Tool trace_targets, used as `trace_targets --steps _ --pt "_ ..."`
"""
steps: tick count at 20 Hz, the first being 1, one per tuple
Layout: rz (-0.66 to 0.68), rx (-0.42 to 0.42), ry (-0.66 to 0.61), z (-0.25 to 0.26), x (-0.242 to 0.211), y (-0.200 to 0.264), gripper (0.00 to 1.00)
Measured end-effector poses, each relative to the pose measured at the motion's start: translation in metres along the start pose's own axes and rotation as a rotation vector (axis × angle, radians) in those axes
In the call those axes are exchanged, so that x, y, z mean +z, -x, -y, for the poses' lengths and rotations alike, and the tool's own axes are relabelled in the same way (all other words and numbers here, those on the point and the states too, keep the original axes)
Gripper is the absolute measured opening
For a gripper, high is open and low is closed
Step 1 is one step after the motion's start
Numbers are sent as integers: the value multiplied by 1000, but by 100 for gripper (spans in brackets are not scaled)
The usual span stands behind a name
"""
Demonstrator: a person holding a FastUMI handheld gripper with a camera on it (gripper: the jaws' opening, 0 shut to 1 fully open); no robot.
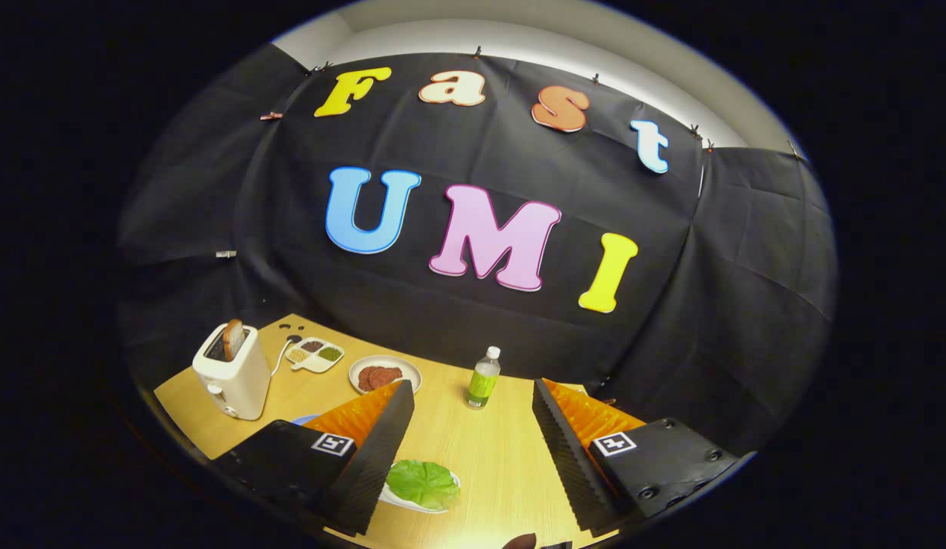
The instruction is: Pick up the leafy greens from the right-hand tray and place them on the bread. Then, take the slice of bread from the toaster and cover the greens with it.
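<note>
At the far left of the wooden bench (511, 457) stands a white toaster (232, 374), upright, with a slice of bread (232, 339) poking out of its slot and a white cord (280, 357) trailing off its side toward the back of the bench. Just to the right of the toaster lies a small divided dish (314, 354) holding several little portions (dark, pale and green, too small to tell apart further). Next along, nearer the middle, sits a round white plate (385, 374) with reddish-brown slices of meat on it. Below that plate, the left finger of the hand-held gripper (473, 450) rises from the bottom of the view, and a sliver of something blue (305, 418) peeks out beside its upper edge. Close by the inner side of that left finger, a green lettuce leaf (421, 483) rests on a white plate (392, 499), partly covered by the finger; the leaf lies between the two fingers but nearer the left one. The fingers stand spread wide apart, gripping nothing, with bare bench between them. Beyond the gap stands a small clear bottle (483, 379) with a white cap and green label, upright and well apart from the plates. The right finger rises to the right of it.
</note>
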State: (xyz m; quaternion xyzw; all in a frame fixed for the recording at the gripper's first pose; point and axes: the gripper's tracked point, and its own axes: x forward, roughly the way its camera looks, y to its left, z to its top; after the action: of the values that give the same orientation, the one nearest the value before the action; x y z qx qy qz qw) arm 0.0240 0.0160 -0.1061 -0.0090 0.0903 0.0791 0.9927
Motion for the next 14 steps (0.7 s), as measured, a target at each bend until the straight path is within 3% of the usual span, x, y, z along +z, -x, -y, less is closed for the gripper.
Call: trace_targets --steps 9,14 --pt "-263 201 14 -18 -129 -46 97" --pt "-403 300 89 -33 -203 -61 97"
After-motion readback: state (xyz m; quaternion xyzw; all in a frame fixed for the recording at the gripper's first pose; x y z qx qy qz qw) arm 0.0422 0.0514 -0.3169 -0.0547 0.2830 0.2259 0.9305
